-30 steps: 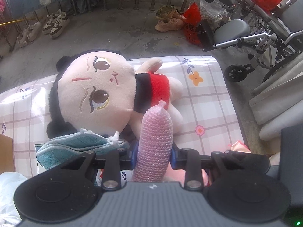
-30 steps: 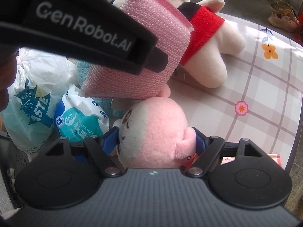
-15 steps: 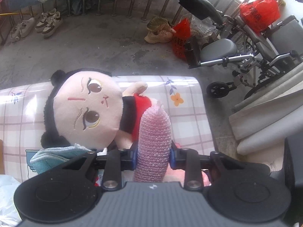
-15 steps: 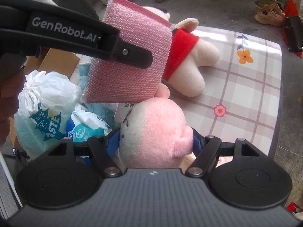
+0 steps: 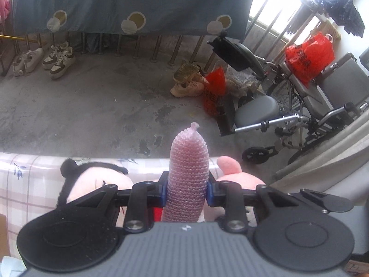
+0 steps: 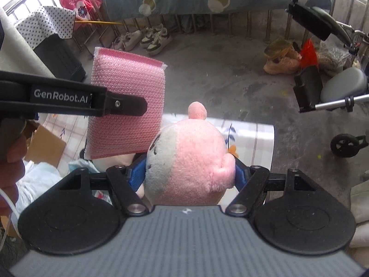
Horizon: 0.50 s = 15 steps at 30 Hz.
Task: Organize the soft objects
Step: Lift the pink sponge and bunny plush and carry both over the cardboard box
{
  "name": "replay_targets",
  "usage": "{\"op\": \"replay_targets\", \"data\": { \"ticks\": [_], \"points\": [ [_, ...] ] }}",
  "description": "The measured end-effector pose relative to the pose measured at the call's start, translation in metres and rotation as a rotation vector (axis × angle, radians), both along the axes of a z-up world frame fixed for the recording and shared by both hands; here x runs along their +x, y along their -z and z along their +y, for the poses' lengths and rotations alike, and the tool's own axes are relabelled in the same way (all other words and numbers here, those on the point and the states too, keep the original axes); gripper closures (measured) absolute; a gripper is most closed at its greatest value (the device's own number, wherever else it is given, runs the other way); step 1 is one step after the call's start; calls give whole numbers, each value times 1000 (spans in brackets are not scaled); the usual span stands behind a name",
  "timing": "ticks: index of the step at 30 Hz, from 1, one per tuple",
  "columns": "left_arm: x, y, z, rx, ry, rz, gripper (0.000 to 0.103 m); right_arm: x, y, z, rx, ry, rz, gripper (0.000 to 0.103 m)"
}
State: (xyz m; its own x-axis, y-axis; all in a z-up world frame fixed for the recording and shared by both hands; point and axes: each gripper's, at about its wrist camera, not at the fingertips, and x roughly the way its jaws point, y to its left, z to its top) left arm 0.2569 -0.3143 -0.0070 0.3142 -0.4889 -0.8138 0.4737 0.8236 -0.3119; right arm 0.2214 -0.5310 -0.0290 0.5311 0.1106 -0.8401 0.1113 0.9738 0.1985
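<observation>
My left gripper (image 5: 185,189) is shut on a pink mesh sponge (image 5: 188,173), held edge-up above the table. The right wrist view shows that sponge (image 6: 129,76) flat-on, with the left finger (image 6: 124,102) across it. My right gripper (image 6: 190,175) is shut on a round pink plush (image 6: 191,161) with a grey-white face, lifted off the table; its blue pads press into both sides. That plush (image 5: 230,173) peeks out to the right of the sponge. A big doll (image 5: 92,180) with black hair lies on the checked tablecloth (image 5: 30,177) below.
A wheelchair (image 5: 299,97) and red bags (image 5: 309,55) stand on the concrete floor to the right. Shoes (image 5: 60,57) line the far railing. A cardboard box (image 6: 43,147) and white plastic bags (image 6: 39,180) sit left of the table. A person's hand (image 6: 9,168) holds the left gripper.
Both grippers have risen and tilted up with the sponge and the pink plush. The doll and table have dropped low in view, and more floor and railing show.
</observation>
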Motion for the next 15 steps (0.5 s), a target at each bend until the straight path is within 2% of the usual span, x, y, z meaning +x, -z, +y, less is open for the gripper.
{"op": "replay_targets", "data": {
  "ticks": [4,8,15],
  "points": [
    [20,-19,13,-10,-51,-50,72,28,-25,6,-16,2,-78,31],
    [36,-38,37,-12,-110,-91,72,59,-41,24,13,-7,-129,31],
    [46,-65,100,34,-185,-141,72,94,-66,94,117,-55,-164,31]
  ]
}}
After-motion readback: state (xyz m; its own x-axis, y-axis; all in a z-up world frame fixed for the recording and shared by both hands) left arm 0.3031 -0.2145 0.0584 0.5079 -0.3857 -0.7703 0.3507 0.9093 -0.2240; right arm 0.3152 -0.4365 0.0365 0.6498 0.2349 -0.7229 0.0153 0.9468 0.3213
